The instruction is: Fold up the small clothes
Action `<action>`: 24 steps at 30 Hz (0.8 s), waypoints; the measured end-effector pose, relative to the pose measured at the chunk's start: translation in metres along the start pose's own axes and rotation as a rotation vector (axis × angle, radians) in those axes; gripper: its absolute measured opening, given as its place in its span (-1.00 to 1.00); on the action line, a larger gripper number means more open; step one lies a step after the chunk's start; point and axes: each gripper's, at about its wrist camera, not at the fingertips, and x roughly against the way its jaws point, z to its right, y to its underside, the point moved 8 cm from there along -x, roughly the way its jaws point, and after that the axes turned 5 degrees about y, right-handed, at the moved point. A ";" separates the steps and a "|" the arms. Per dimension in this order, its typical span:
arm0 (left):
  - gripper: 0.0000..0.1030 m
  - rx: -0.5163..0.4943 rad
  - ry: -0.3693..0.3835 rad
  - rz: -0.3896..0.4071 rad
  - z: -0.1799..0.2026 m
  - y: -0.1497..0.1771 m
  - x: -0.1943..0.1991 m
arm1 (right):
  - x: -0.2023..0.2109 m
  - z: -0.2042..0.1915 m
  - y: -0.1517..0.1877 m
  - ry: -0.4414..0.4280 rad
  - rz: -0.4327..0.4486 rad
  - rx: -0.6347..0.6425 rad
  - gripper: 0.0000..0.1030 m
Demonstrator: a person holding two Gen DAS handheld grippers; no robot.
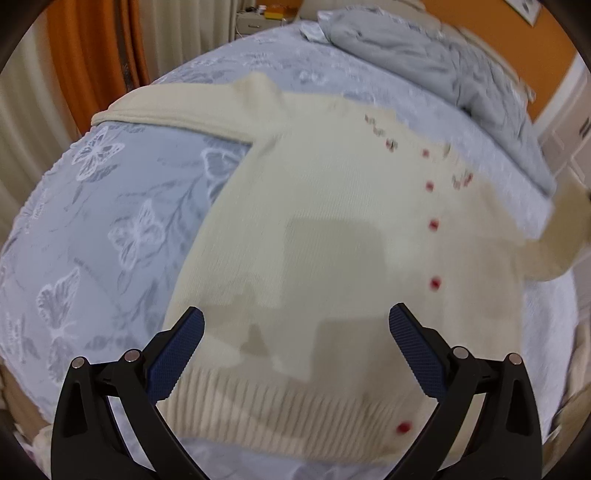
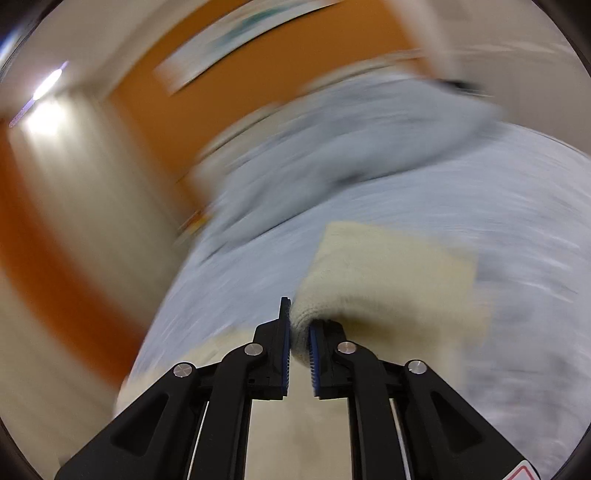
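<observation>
A small cream knit cardigan (image 1: 325, 229) with red buttons (image 1: 435, 283) lies spread on a blue-grey butterfly bedspread (image 1: 110, 221). One sleeve (image 1: 177, 107) stretches to the far left. My left gripper (image 1: 295, 321) is open and hovers just above the ribbed hem (image 1: 288, 410), empty. My right gripper (image 2: 298, 328) is shut on the other cream sleeve (image 2: 391, 269), whose cuff end hangs past the fingers above the bed. That sleeve also shows at the right edge of the left wrist view (image 1: 565, 229). The right wrist view is motion blurred.
A crumpled grey blanket (image 1: 443, 66) lies at the far end of the bed. Orange and cream curtains (image 1: 96, 55) hang on the left. Orange walls (image 2: 240, 96) and a nightstand (image 1: 258, 18) stand beyond the bed.
</observation>
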 end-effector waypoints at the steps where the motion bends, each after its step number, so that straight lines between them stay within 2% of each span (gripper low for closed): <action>1: 0.90 0.022 0.020 0.006 0.002 -0.007 -0.001 | -0.015 -0.026 0.012 -0.026 -0.041 0.053 -0.57; 2: 0.90 0.056 0.060 0.010 0.005 -0.016 -0.002 | -0.040 -0.059 0.036 -0.042 -0.102 0.137 -0.24; 3: 0.90 0.080 0.090 0.010 0.007 -0.023 -0.003 | -0.060 -0.079 0.059 -0.034 -0.148 0.207 -0.14; 5: 0.90 0.136 0.153 0.013 0.013 -0.042 -0.008 | -0.086 -0.096 0.101 0.012 -0.219 0.295 -0.13; 7: 0.90 0.163 0.202 0.012 0.021 -0.058 -0.015 | -0.087 -0.091 0.123 0.013 -0.249 0.286 -0.12; 10: 0.90 0.179 0.273 0.038 0.040 -0.088 -0.035 | -0.067 -0.056 0.149 0.062 -0.272 0.188 0.10; 11: 0.90 0.179 0.281 0.042 0.046 -0.096 -0.044 | -0.063 -0.033 0.152 0.113 -0.275 0.163 0.11; 14: 0.90 0.198 0.285 0.026 0.067 -0.125 -0.090 | -0.058 0.026 0.160 0.228 -0.311 0.070 0.13; 16: 0.90 0.234 0.292 0.018 0.076 -0.139 -0.117 | -0.057 0.056 0.161 0.266 -0.322 -0.018 0.13; 19: 0.89 0.300 0.266 -0.031 0.087 -0.154 -0.163 | -0.077 0.092 0.152 0.368 -0.314 -0.092 0.15; 21: 0.46 0.319 0.215 -0.033 0.087 -0.160 -0.185 | -0.082 0.100 0.153 0.386 -0.302 -0.097 0.18; 22: -0.23 0.308 0.192 -0.036 0.086 -0.161 -0.193 | -0.088 0.101 0.151 0.410 -0.295 -0.086 0.21; 23: -0.70 0.297 0.184 -0.043 0.087 -0.163 -0.197 | -0.096 0.102 0.148 0.444 -0.292 -0.054 0.13; 24: -0.83 0.289 0.212 -0.030 0.089 -0.167 -0.195 | -0.099 0.101 0.146 0.467 -0.301 -0.031 -0.02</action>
